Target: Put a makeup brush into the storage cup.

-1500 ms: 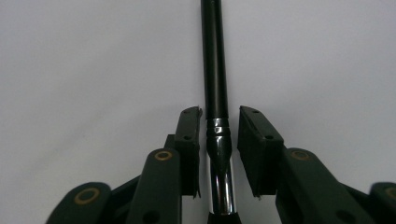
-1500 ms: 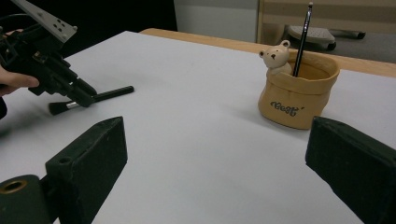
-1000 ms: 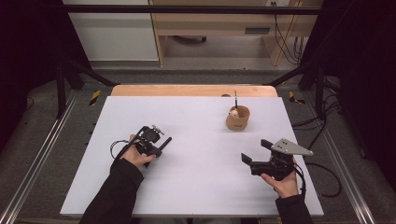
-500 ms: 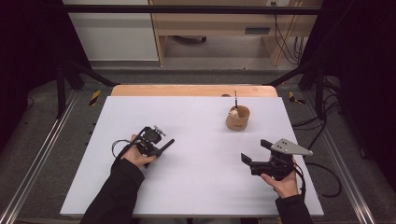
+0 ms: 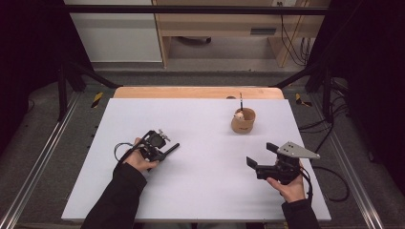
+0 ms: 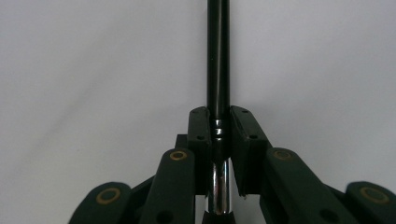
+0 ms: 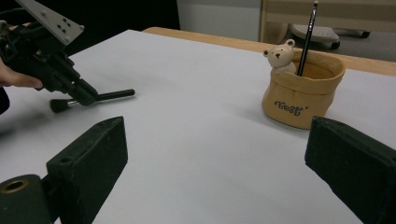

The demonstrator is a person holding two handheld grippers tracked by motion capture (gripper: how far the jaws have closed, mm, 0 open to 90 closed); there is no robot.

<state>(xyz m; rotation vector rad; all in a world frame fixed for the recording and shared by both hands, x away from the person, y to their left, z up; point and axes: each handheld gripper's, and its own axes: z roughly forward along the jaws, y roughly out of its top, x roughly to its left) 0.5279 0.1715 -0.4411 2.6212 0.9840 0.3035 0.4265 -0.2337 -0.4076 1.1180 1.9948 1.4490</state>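
A black brush (image 6: 218,56) with a silver ferrule lies on the white table. My left gripper (image 6: 219,114) is shut on it just above the ferrule; its jaws have just been closing with the brush between them. In the high view that left gripper (image 5: 163,151) sits left of centre, and the brush handle (image 5: 174,146) points right. From the right gripper view, the left gripper (image 7: 86,98) holds the brush (image 7: 114,95) low on the table. My right gripper (image 5: 259,155) rests at the front right, open, with nothing between its jaws (image 7: 217,130).
A tan pouch-shaped holder (image 5: 243,121) stands at the back right of the white table (image 5: 205,191). In the holder (image 7: 301,88) are a small bear figure (image 7: 279,56) and an upright thin black brush (image 7: 306,37). A wooden strip (image 5: 191,92) edges the far side.
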